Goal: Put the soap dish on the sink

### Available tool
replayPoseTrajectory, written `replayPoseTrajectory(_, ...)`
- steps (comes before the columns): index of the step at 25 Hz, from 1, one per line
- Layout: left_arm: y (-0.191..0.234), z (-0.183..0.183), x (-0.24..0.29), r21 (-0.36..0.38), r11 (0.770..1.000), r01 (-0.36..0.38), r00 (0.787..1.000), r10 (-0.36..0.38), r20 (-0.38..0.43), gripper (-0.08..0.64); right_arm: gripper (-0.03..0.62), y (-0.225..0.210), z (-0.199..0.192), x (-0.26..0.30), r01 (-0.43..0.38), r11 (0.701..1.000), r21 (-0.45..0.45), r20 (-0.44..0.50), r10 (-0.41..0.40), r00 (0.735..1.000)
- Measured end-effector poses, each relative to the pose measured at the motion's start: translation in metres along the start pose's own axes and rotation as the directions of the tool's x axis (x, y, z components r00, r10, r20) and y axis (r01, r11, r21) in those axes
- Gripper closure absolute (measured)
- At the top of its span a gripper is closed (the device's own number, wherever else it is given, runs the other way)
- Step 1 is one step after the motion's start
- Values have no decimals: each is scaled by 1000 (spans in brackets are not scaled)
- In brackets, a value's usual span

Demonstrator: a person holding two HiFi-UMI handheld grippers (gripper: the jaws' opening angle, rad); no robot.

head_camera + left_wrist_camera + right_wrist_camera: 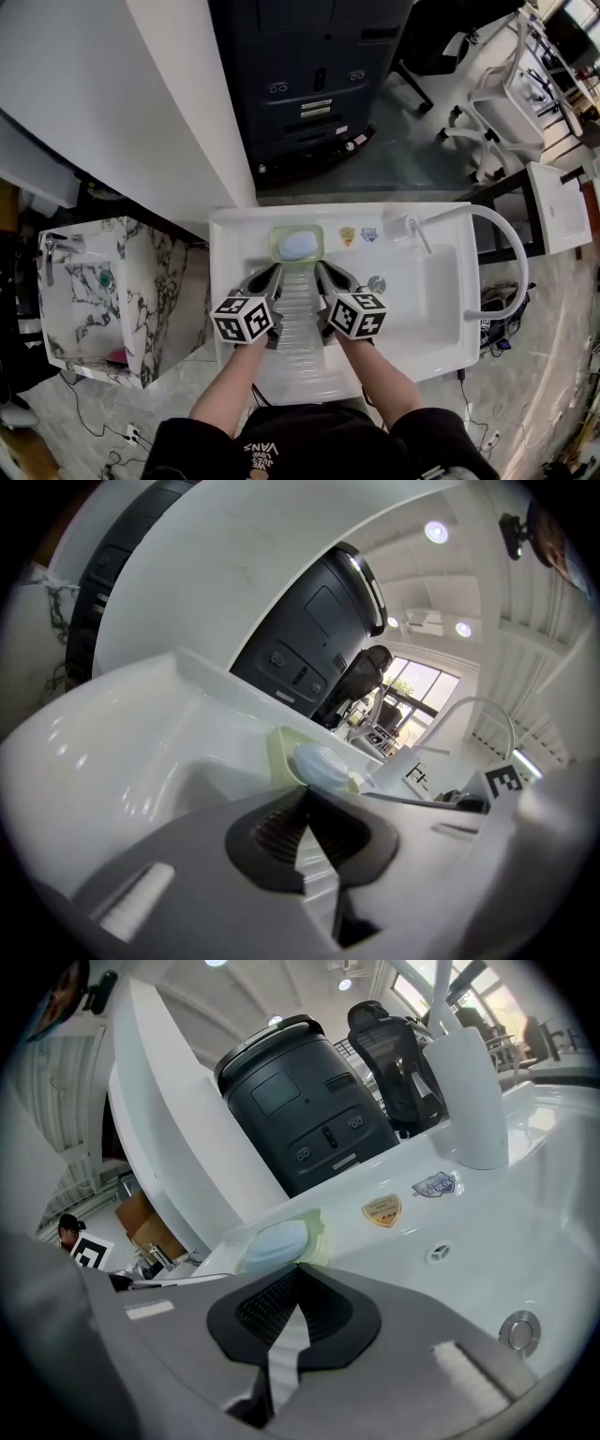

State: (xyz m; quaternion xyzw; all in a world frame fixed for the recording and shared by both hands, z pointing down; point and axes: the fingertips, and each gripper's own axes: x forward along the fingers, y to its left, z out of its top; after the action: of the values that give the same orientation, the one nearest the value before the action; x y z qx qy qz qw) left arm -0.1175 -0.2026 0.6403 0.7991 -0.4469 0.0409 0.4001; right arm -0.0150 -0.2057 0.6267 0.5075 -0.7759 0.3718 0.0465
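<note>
**Soap dish sits on the sink's back ledge, two closed grippers poised over the basin**

The white sink [441, 319] fills the middle of the head view, with a dark copier [309, 75] beyond it at 12 o'clock and a faucet [405, 227] toward its 2 o'clock corner. The left gripper [273, 274] and right gripper [322, 272] hover side by side over the basin, each with its jaws pressed together on nothing. At 12 o'clock from both tips, near but apart, the pale green soap dish [275, 246] rests on the ledge, holding a blue soap bar [300, 246].
</note>
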Motion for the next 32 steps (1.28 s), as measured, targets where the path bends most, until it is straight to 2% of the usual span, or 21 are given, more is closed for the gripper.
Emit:
replayPoseTrajectory(18,-2,4,-2,-7,1000,0,1000,0,14,508,591,-4,7,-2,-21,998,65,14,20,1000)
replayPoseTrajectory(32,-28,21,-45,22,999,-42,991,39,128,508,591,13,26,-43,-87,996,21,46,86,995)
